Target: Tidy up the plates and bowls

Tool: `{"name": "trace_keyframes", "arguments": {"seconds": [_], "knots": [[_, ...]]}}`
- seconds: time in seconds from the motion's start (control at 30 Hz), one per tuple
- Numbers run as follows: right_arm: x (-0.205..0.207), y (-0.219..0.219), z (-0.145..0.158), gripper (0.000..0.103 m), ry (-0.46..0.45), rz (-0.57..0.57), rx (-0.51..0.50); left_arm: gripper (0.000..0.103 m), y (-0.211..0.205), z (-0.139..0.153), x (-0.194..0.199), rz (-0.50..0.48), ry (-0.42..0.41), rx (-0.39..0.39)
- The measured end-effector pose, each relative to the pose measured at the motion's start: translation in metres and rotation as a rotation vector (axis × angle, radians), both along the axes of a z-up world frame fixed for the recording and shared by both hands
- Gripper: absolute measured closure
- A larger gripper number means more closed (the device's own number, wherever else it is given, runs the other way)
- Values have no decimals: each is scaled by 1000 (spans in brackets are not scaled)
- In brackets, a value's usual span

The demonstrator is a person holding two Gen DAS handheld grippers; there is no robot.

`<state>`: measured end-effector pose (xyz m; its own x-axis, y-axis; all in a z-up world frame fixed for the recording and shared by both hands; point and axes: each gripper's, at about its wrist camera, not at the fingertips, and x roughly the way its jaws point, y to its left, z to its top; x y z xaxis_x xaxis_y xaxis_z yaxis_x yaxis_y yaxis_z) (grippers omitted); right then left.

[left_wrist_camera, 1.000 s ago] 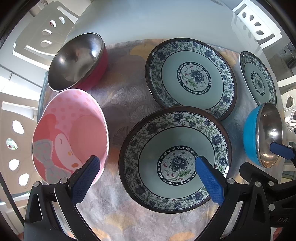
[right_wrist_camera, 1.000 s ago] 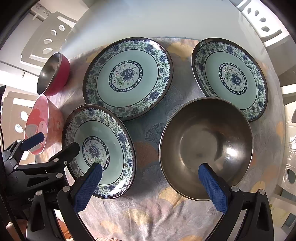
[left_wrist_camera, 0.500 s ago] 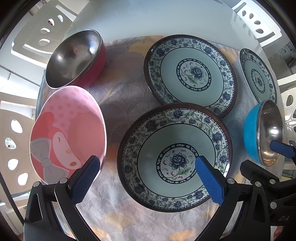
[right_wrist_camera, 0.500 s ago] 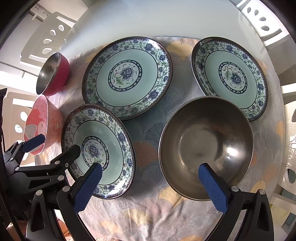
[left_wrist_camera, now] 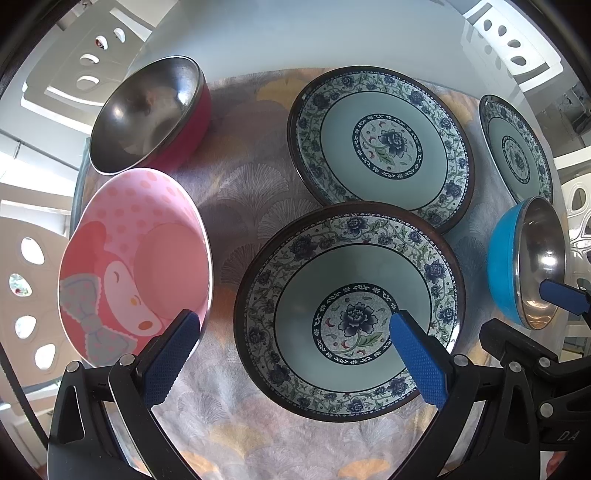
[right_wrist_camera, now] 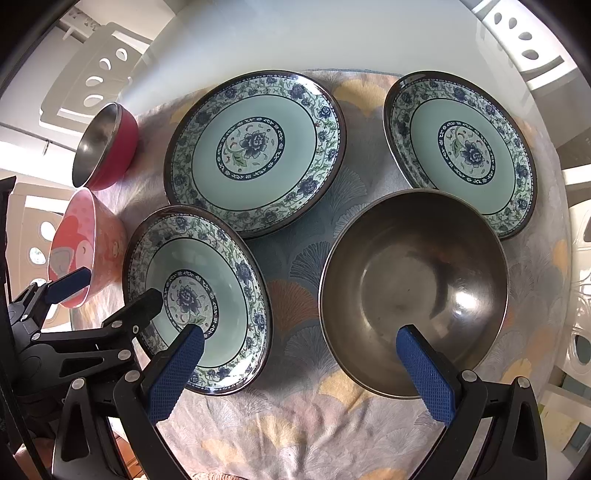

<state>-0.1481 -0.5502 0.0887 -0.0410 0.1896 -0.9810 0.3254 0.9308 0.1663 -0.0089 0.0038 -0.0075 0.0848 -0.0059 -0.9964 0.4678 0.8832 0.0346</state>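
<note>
Three floral blue-green plates lie on a patterned cloth: a near one (left_wrist_camera: 351,306), a large middle one (left_wrist_camera: 380,144) and a far right one (left_wrist_camera: 517,147). A pink cartoon bowl (left_wrist_camera: 136,258) and a red steel-lined bowl (left_wrist_camera: 147,114) stand on the left. A blue steel-lined bowl (left_wrist_camera: 517,258) stands on the right; its steel inside fills the right wrist view (right_wrist_camera: 413,291). My left gripper (left_wrist_camera: 291,339) is open and empty over the near plate's left rim. My right gripper (right_wrist_camera: 299,350) is open and empty between the near plate (right_wrist_camera: 195,299) and the blue bowl.
The cloth (left_wrist_camera: 236,192) covers a round white table (left_wrist_camera: 258,33). White chairs with oval cut-outs (left_wrist_camera: 92,59) stand around the table. The left gripper's body shows at the lower left of the right wrist view (right_wrist_camera: 74,332).
Both grippers have drifted slightly closer to the dishes; the view in the left wrist shifted a little. Nothing was grasped or moved.
</note>
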Motion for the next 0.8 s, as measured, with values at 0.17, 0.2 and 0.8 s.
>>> {"name": "trace_keyframes", "arguments": {"seconds": [0.17, 0.2, 0.8], "knots": [[0, -1, 0, 0, 1, 0, 1, 1, 1, 0, 0, -1, 0, 1], [0, -1, 0, 0, 1, 0, 1, 1, 1, 0, 0, 0, 1, 0], [-2, 2, 7, 0, -4, 8, -10, 1, 8, 4, -7, 4, 9, -8]]}}
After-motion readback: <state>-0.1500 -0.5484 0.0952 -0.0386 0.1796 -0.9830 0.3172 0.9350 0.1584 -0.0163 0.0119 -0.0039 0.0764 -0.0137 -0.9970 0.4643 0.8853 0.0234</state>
